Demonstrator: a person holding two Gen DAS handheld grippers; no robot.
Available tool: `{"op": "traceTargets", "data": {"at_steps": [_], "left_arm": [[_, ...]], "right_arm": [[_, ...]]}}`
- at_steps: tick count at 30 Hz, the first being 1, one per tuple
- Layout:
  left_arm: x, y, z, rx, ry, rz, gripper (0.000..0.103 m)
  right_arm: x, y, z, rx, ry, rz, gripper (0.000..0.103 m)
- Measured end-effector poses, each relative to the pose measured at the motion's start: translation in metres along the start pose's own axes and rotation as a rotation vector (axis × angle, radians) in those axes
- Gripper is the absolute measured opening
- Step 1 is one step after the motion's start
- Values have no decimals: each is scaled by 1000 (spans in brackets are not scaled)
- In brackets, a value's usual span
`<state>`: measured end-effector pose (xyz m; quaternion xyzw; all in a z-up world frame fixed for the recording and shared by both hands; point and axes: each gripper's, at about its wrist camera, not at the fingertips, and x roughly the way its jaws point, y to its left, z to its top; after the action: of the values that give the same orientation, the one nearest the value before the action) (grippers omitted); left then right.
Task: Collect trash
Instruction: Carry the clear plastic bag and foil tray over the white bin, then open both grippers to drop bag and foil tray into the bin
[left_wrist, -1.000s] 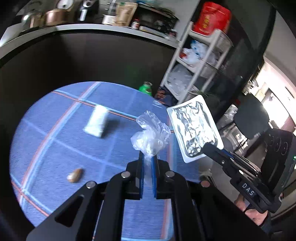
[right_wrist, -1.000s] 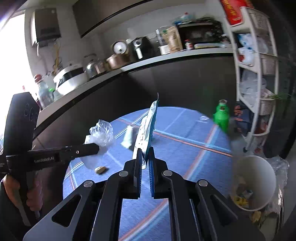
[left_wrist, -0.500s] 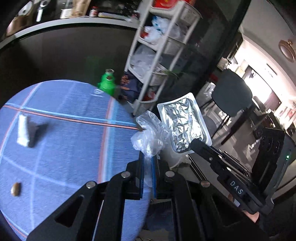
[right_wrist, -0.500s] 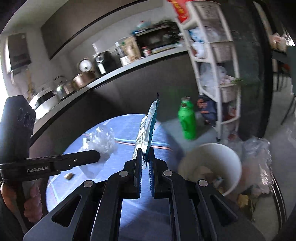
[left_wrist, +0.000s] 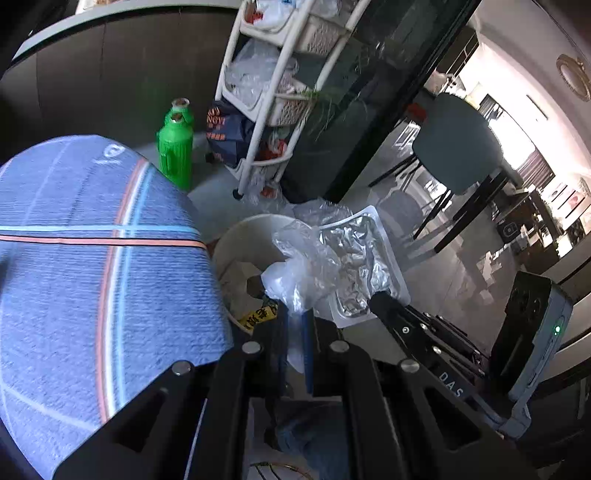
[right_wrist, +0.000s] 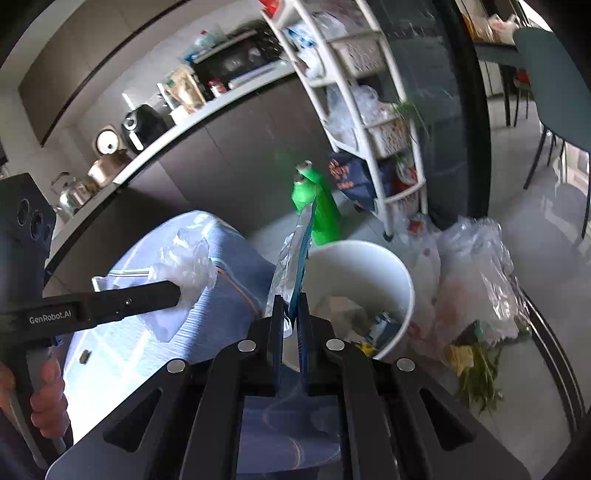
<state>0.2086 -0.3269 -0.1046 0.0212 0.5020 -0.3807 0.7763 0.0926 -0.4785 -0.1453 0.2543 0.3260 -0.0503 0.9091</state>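
My left gripper (left_wrist: 295, 317) is shut on a crumpled clear plastic bag (left_wrist: 299, 269), held over the near rim of a white trash bin (left_wrist: 236, 240) on the floor beside the round table. My right gripper (right_wrist: 290, 306) is shut on a flat foil pouch (right_wrist: 295, 251) with a silver face and a blue back, held upright at the left rim of the same bin (right_wrist: 369, 258). The pouch also shows in the left wrist view (left_wrist: 354, 266), just right of the bag. The bag shows in the right wrist view (right_wrist: 188, 258), left of the pouch. The bin holds scraps and wrappers.
The round table with a blue striped cloth (left_wrist: 92, 258) is left of the bin. A green bottle (left_wrist: 175, 147) and a white shelf rack (left_wrist: 273, 92) stand behind it. Plastic bags and green scraps (right_wrist: 476, 295) lie right of the bin. A dark chair (left_wrist: 458, 147) stands farther right.
Both grippers have swung right, off the table and toward the white bin, each keeping its grip. The table trash has left the left wrist view; the bin is now close below.
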Motion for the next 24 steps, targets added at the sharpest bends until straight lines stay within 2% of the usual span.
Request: {"op": "traceTargets", "data": {"at_steps": [6,12,14,15,16,17,18,19,20,21,23,24], "left_arm": [[38,-2,6,2,64,3,8],[67,-2,17,8,84,14,10],[69,0,20,-3,69,31,18],[68,2,22,-8,57,34,31],[66,2,24,-13,42,37,43],[62,4,25,-17,20,44,54],[61,4,27,-19,7,49,60],[56,6,28,-26,-15,56,70],[54,6,29,-33,-26,59,77],[51,7,29,-43,-39,61,79],[42,9,26,-59,-68,59,93],[38,9,25,-64,-80,70,97]], "right_arm": [[26,-27,-6,48,51,-26,6],[58,-43,-8,53,93,-56,6],[64,-46,-9,44,96,-73,12],[64,-47,-9,38,82,-84,19],[61,-47,-9,34,64,-86,37],[58,-47,-9,28,46,-89,46],[56,-48,-8,21,33,-92,48],[53,-48,-8,12,24,-94,52],[51,-48,-7,10,23,-95,55],[49,-49,-7,13,20,-95,58],[44,-49,-7,21,7,-90,79],[42,-48,-7,22,4,-87,83]]}}
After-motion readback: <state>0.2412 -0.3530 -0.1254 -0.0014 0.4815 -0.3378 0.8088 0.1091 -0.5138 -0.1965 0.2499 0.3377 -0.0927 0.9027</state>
